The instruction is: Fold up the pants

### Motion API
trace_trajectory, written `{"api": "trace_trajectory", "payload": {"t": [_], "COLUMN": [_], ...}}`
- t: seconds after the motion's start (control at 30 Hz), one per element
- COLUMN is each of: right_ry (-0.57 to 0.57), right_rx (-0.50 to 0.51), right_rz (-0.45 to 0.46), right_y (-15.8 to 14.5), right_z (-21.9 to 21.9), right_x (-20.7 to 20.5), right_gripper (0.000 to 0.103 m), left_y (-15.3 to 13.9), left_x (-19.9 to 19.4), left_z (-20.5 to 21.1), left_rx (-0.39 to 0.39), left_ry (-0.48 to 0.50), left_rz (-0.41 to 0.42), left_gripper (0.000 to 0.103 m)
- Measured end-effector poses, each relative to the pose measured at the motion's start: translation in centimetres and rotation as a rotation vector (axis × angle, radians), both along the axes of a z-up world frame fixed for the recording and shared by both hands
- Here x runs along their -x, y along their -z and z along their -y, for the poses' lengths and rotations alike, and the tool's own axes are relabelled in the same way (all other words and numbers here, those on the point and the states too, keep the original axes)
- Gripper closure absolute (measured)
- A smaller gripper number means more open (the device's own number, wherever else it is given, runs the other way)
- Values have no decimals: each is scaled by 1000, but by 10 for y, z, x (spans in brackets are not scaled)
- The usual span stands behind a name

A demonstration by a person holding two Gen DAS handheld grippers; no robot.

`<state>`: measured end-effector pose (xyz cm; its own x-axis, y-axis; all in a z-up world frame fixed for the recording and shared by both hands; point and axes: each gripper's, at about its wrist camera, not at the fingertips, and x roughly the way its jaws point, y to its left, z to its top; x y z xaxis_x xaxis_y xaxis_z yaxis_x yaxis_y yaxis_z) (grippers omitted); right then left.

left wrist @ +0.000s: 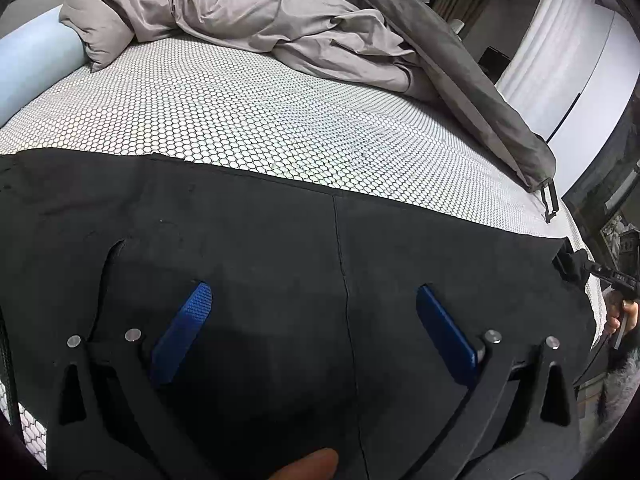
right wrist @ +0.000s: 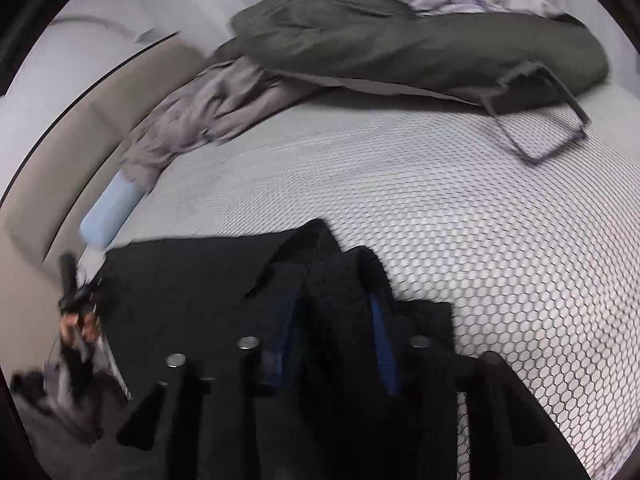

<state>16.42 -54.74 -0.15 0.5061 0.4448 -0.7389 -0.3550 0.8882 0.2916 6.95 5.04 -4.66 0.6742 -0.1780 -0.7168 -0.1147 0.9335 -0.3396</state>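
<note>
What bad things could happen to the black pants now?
The right gripper pinches only a small bunch of the pants, so the cloth might slip out. The left gripper hovers with its jaws wide open and holds nothing, so that end might drag or crease. The grey duvet lies nearby.

Soft daylight; right view motion-blurred; fisheye-warped edges

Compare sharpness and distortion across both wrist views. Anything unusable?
Left wrist: sharp, the honeycomb mattress cover resolves cleanly; the black pants are underexposed, with little fold detail. Right wrist: motion-blurred, smearing the grey duvet and the fabric clamped between the right gripper fingers. Both views show strong fisheye bowing and dark corner vignetting; the left gripper is open.
</note>
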Motion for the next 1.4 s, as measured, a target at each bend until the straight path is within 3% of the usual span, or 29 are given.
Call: {"api": "trace_trajectory", "payload": {"t": [0.1, 0.17, 0.23, 0.37, 0.43, 0.5, 0.57, 0.6, 0.63, 0.7, 0.73, 0.93, 1.07, 1.1, 1.17, 1.2, 1.27, 1.4], "right_ry": [-11, -4, 36, 316, 417, 506, 544, 552, 552, 522, 482, 341, 193, 147, 48, 23, 16, 164], "right_rx": [39, 52, 53, 133, 197, 272, 238, 200, 182, 184, 193, 200, 189, 243, 450, 502, 488, 507], "right_rz": [1, 28, 52, 33, -26, -71, -26, 27, 55, 132, 150, 87, 23, 8, 54, 78, 79, 91], "right_y": [-1, -3, -2, 8, 21, 27, 15, 1, -6, -24, -27, -5, 39, 51, 74, 80, 81, 75], "right_z": [-5, -6, 0, 21, 22, 21, 20, 16, 12, -17, -35, -133, -198, -217, -247, -251, -241, -171], "right_x": [7, 3, 4, -11, -21, -22, -7, 11, 22, 57, 68, 93, 89, 92, 94, 96, 99, 103], "right_gripper": [70, 92, 97, 97, 83, 76, 76, 69, 50, 25, 19, 10, 10, 10, 10, 10, 10, 11], "left_y": [0, 0, 0, 4, 8, 10, 5, 0, -5, -15, -18, -20, 1, 8, 19, 23, 27, 29], "left_x": [1, 2, 2, 1, -1, 0, 4, 9, 14, 21, 23, 30, 28, 27, 25, 25, 27, 29], "left_z": [-2, -3, -4, -11, -15, -19, -20, -18, -14, -1, 9, 108, 156, 163, 171, 172, 166, 138], "left_rx": [8, 6, -6, -28, -41, -44, -40, -50, -64, -77, -76, -129, -182, -214, -266, -286, -303, -292], "left_ry": [-4, -6, -9, -43, -64, -85, -88, -84, -74, -36, -12, 273, 398, 406, 422, 430, 431, 386], "left_rz": [-2, -2, -1, -27, -56, -70, -59, -43, -21, 14, 24, 20, -31, -46, -70, -74, -74, -83], "left_gripper": [1, 1, 1, 1, 1, 1, 1, 1, 1, 1, 1, 1, 1, 1, 1, 1, 1, 1]}}
